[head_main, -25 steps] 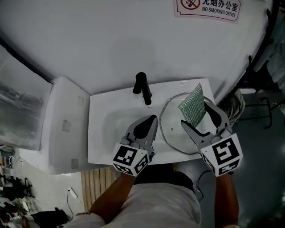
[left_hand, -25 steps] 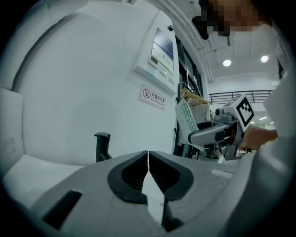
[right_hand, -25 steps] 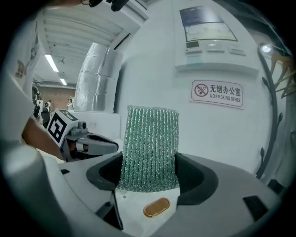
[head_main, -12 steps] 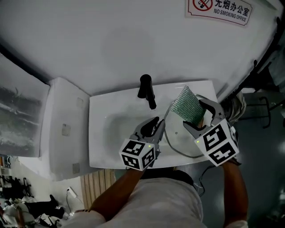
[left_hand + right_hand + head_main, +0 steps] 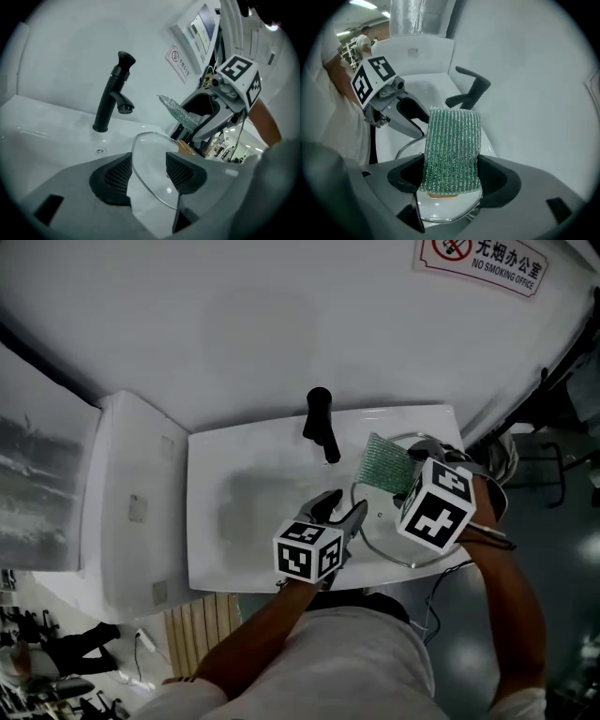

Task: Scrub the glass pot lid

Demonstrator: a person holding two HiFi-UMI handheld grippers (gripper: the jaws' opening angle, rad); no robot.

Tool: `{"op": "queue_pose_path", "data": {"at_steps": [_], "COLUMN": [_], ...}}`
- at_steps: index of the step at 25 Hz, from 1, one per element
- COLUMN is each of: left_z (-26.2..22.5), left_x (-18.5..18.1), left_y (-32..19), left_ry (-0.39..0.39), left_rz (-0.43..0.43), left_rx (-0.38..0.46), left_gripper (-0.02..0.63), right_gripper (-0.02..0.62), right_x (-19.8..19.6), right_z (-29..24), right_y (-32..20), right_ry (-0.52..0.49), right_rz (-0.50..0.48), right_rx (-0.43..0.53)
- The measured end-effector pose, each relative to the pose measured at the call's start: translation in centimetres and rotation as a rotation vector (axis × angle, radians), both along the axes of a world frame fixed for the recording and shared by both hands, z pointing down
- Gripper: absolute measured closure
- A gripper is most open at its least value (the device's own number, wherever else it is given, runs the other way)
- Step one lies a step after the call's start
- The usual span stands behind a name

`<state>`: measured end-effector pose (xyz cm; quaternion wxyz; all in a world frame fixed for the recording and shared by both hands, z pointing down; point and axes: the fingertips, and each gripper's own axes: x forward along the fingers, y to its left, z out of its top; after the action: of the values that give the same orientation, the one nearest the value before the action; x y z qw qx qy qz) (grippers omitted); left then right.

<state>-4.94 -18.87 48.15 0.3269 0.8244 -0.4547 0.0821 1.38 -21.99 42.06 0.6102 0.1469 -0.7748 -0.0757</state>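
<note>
- On my left gripper the fingers are opening, with the glass lid rim between them (unpinched), right of the faucet.
- On my right gripper the fingers clamp the green sponge, just right of the faucet.

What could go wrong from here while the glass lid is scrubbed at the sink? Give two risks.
1. The fingers of the left gripper are opening around the rim of the glass lid, not pressing it. The lid may slide or tip against the sink.
2. The right gripper clamps only the lower end of the green sponge. Pushed hard, the sponge may fold and the fingers could strike the glass.
</note>
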Motion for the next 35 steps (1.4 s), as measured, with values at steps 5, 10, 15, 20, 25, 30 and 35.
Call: {"op": "queue_pose_path", "data": {"at_steps": [5, 10, 15, 20, 25, 30, 35], "left_z": [2.4, 4.2, 5.3, 6.2, 6.2, 5.9, 5.8], "left_x": [0.6, 1.0, 1.8, 2.1, 2.3, 2.7, 2.7], "left_y": [0.4, 0.7, 1.0, 1.3, 1.3, 1.4, 1.5], "left_ry": [0.037, 0.093, 0.138, 0.154, 0.187, 0.213, 0.202], "left_rz": [0.042, 0.074, 0.112, 0.133, 0.15, 0.167, 0.161], "left_rx": [-0.101, -0.203, -0.256, -0.286, -0.292, -0.282, -0.274], "left_gripper": [0.352, 0.33, 0.329, 0.33, 0.344, 0.387, 0.388], "right_gripper": [0.249, 0.249, 0.249, 0.249, 0.249, 0.249, 0.249], "right_x": [-0.1, 0.0, -0.1, -0.4, -0.3, 0.2, 0.7], "right_z": [3.1, 5.4, 7.0, 7.9, 8.8, 9.5, 9.8], "right_y": [-0.1, -0.3, 0.0, 0.3, 0.8, 1.0, 0.9], "right_ry": [0.173, 0.3, 0.385, 0.425, 0.448, 0.455, 0.439], "right_rz": [-0.053, -0.075, -0.096, -0.104, -0.105, -0.095, -0.066], "right_rx": [-0.077, -0.151, -0.225, -0.258, -0.28, -0.294, -0.312]}}
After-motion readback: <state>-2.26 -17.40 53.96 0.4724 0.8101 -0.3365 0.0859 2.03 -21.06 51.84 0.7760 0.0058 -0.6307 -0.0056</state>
